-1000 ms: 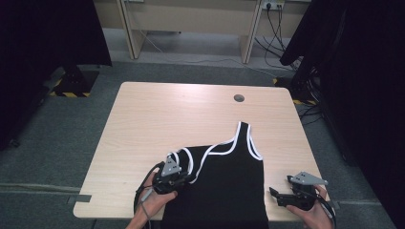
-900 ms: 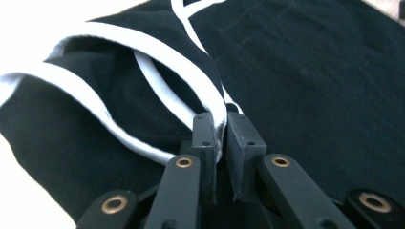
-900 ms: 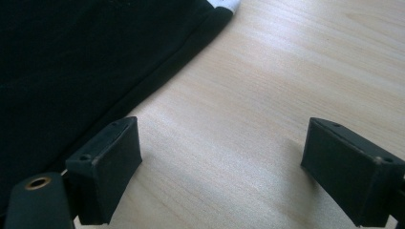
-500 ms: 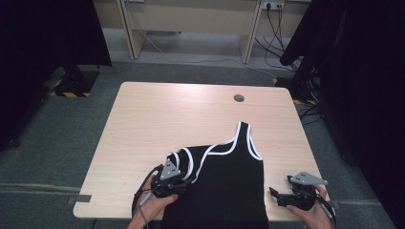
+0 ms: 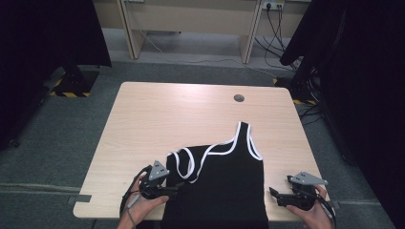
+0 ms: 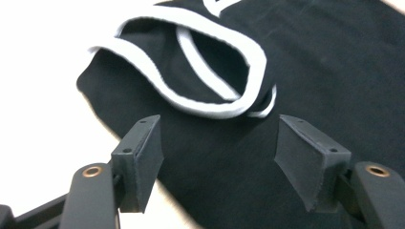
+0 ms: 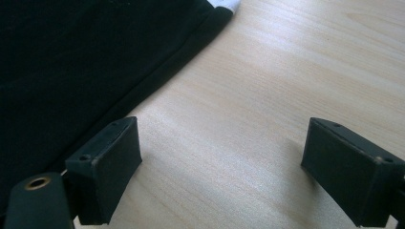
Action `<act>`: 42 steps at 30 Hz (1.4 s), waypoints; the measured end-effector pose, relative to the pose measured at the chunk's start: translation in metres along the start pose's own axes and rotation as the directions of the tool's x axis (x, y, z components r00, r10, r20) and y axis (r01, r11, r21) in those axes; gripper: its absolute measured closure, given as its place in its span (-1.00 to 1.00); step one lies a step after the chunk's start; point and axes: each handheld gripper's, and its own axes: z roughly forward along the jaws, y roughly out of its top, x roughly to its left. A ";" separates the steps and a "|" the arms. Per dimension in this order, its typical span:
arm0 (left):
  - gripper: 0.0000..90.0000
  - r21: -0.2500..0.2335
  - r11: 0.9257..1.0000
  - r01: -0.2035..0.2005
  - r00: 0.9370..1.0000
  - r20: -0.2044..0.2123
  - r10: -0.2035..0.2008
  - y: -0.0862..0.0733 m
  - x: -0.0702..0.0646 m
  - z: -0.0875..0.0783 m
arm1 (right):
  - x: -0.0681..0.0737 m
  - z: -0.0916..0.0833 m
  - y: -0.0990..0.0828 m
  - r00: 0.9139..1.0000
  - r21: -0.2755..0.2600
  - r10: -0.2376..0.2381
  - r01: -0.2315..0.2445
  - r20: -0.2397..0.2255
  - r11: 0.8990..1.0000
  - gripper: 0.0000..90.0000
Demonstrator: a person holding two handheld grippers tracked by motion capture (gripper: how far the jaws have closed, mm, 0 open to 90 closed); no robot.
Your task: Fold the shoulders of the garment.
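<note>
Black tank top (image 5: 224, 191) overhangs near table edge (image 5: 90, 210), far half bare

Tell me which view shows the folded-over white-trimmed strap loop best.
The left gripper view: the strap loop lies close up on the black tank top, its white trim clear. The high view shows the loop small but in context. The right gripper view shows mostly the top's plain edge.

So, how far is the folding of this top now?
Done: the left strap part of the top is folded inward onto the body. In hand: the left gripper has just been opening, nothing between its jaws. Left: the right side still lies flat beside the open right gripper.
</note>
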 end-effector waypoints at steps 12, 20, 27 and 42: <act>-0.43 0.019 1.000 0.010 0.999 -0.040 -0.009 -0.013 0.009 -0.001 | 0.000 0.000 0.000 1.000 0.000 0.001 -0.001 0.001 1.000 -0.70; -0.64 0.038 0.999 -0.002 0.997 -0.074 0.004 -0.021 0.012 -0.002 | 0.000 0.000 0.000 1.000 0.000 0.000 0.000 0.001 1.000 -0.70; -0.79 0.033 0.999 -0.025 0.997 -0.074 0.027 -0.029 0.012 -0.007 | 0.000 0.000 0.000 1.000 -0.001 0.000 0.000 0.001 1.000 -0.70; -0.92 0.005 1.000 -0.030 0.995 -0.091 0.030 -0.036 0.008 -0.008 | 0.000 0.000 0.000 1.000 0.001 -0.002 0.002 -0.001 1.000 -0.70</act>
